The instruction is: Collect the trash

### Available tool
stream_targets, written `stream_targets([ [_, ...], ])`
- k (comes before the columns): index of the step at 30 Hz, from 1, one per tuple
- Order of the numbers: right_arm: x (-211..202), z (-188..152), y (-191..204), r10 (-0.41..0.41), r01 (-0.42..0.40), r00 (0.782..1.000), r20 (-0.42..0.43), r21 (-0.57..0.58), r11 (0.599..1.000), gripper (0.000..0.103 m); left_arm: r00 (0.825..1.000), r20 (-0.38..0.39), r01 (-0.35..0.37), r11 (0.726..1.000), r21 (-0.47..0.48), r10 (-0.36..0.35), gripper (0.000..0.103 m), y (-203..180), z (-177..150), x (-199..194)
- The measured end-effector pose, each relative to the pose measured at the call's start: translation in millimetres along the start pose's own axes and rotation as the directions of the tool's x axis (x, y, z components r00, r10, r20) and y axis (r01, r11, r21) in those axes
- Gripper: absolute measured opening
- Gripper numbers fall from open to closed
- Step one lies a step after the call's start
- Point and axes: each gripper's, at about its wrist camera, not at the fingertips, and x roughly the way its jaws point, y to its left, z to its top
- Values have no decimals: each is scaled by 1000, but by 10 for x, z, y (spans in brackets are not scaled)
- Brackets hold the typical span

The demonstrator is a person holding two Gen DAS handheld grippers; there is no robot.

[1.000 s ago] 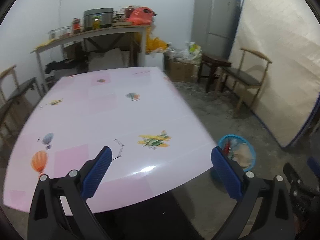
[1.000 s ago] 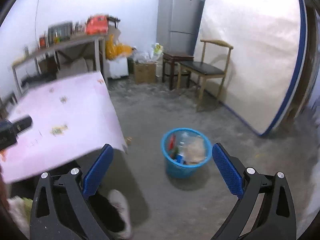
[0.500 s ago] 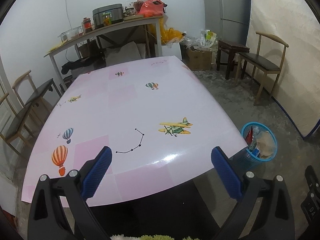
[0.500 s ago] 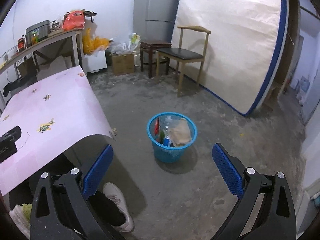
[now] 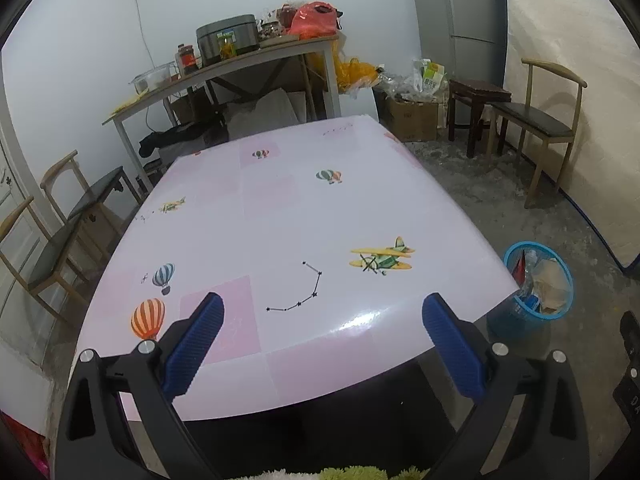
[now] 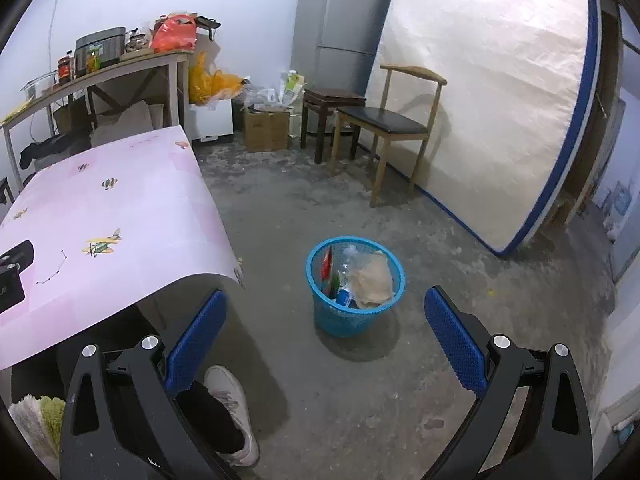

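A blue mesh waste basket (image 6: 355, 285) stands on the concrete floor, holding paper, a bottle and wrappers. It also shows in the left wrist view (image 5: 536, 284), right of the table. My right gripper (image 6: 325, 344) is open and empty, held above the floor in front of the basket. My left gripper (image 5: 322, 346) is open and empty, held over the near edge of the table with the pink patterned cloth (image 5: 280, 232). No loose trash shows on the cloth.
A wooden chair (image 6: 394, 128), a dark stool (image 6: 332, 114) and a mattress (image 6: 492, 92) leaning on the wall are at the right. A fridge (image 6: 340, 24) and a cluttered side table (image 5: 224, 68) stand at the back. The person's shoe (image 6: 234, 408) is beside the table.
Both grippers have pulled back and risen: the table and basket sit farther off and more of the room shows. Both stay open and empty.
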Motion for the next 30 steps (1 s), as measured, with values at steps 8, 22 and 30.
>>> stream_targets([
  [8,-13,-5,30,-2,2,1000,-1,-21,1000,95,1000,-30,6,1000,2,-6,97,4,-61,42],
  [22,-23,6,25,-12,12,1000,5,-39,999,95,999,-44,28,1000,2,-28,97,10,-92,82],
  [30,-29,17,5,-13,13,1000,5,-41,999,95,998,-50,39,999,1,-39,97,-4,-117,78],
])
